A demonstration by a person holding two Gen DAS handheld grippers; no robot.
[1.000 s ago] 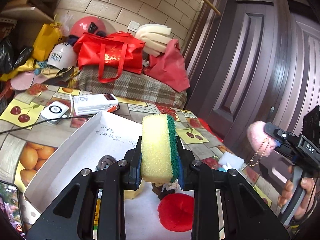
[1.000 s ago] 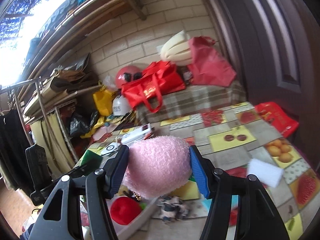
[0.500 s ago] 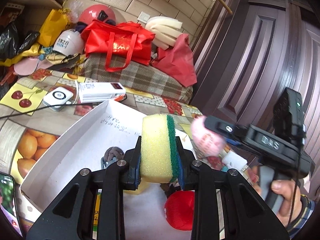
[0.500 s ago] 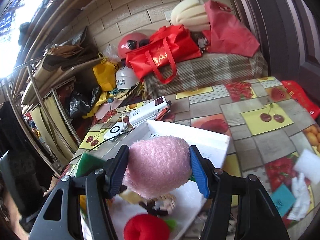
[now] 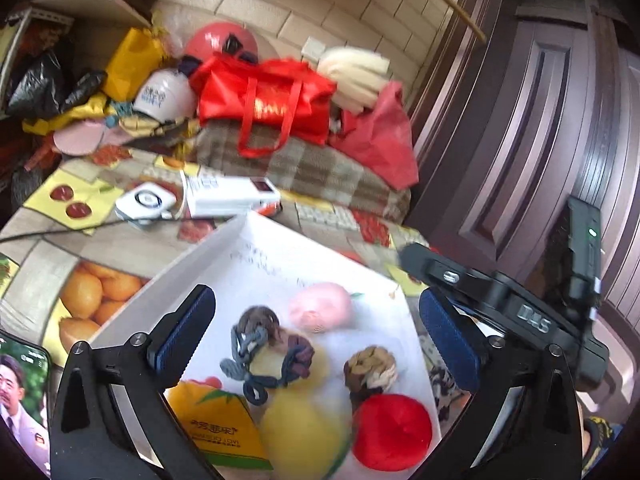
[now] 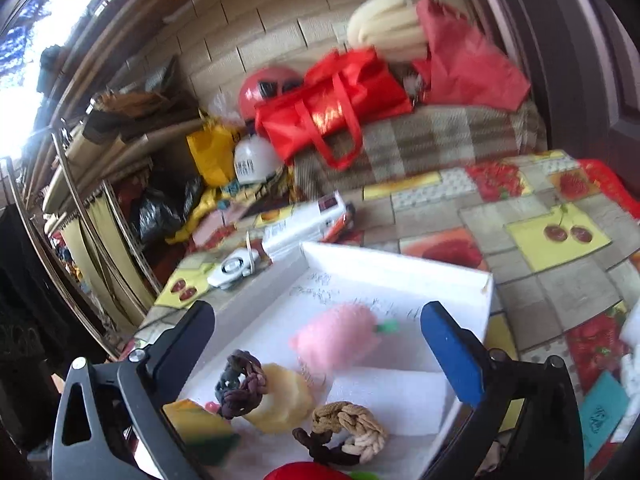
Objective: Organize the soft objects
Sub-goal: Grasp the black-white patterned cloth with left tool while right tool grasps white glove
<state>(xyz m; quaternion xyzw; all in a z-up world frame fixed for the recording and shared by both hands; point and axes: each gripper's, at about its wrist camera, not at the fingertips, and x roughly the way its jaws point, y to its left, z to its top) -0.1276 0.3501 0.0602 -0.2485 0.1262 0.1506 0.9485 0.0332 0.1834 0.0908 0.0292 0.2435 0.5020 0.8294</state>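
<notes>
My left gripper (image 5: 316,336) hangs over the white box (image 5: 200,256), its jaws opening and empty. Below it the yellow and green sponge (image 5: 304,436) is a blur, dropping among a red ball (image 5: 392,432), a dark braided ring (image 5: 264,344) and a brown braided ring (image 5: 370,368). My right gripper (image 6: 320,344) is over the same box (image 6: 400,264), jaws also opening, nothing pressed between the pads. The pink pompom (image 6: 340,340) lies loose and blurred under it, also visible as the pink pompom (image 5: 320,308). The right gripper (image 5: 500,304) reaches in from the right.
A phone (image 5: 24,400) lies at the box's left. A white charger (image 5: 146,200) and a white device (image 5: 228,196) sit behind the box. Red bags (image 5: 268,108) and clutter fill the back. A dark door (image 5: 540,120) stands right. A teal card (image 6: 600,412) lies on the tablecloth.
Both grippers have gone from shut to open. The sponge left the left gripper and the pink pompom left the right one; both dropped into the box. The right gripper moved over the box.
</notes>
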